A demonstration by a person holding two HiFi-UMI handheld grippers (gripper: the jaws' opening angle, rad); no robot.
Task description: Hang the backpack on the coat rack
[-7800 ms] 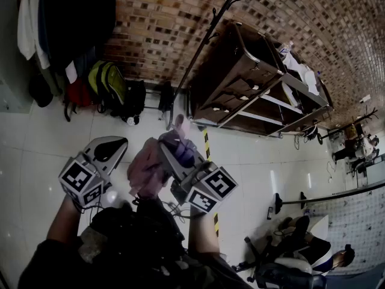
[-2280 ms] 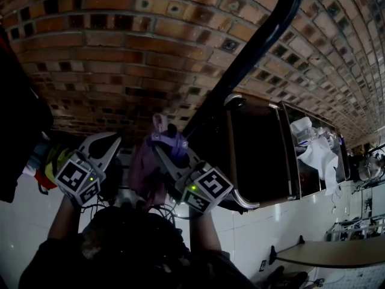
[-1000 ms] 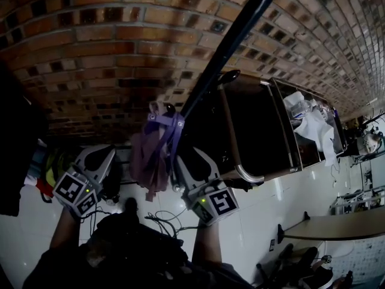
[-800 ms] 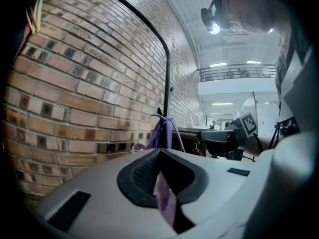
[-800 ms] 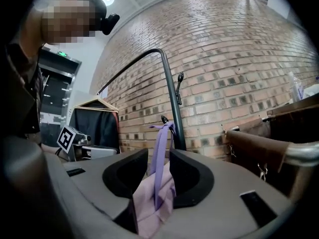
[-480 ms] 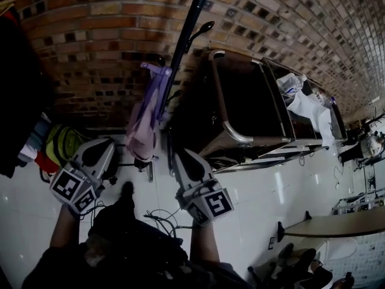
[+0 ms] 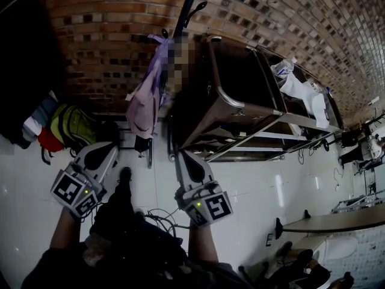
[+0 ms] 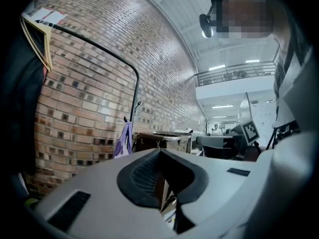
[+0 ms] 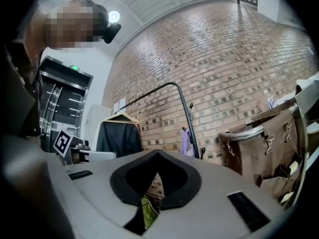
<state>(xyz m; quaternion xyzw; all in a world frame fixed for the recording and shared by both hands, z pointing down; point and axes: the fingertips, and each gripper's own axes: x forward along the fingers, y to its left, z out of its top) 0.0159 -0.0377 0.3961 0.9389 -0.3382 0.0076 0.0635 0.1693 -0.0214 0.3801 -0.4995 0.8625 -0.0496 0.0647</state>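
- Your right tongs (image 7: 180, 157) are pressed together with nothing between the tips. They point level towards the brick wall (image 7: 108, 47).
- Your left tongs (image 7: 104, 152) look pressed together too, and they are also empty. They run alongside the right pair and face the same way.
- The backpack (image 7: 144, 98) lies ahead of both pairs, well apart from them and between their two lines of aim. It sits left of centre in the right gripper view's neighbour and right of centre in the right gripper view.
- Your right hand looks a little nearer to it, though not by much.
- The backpack hangs on the coat rack (image 7: 185, 11), close against the pole. Its long axis runs up and down along that pole, with the purple strap end at the top by the hook and the pink body pointing at the floor.
- By my reading the hanging is done, so any coming move is simply away from the rack.
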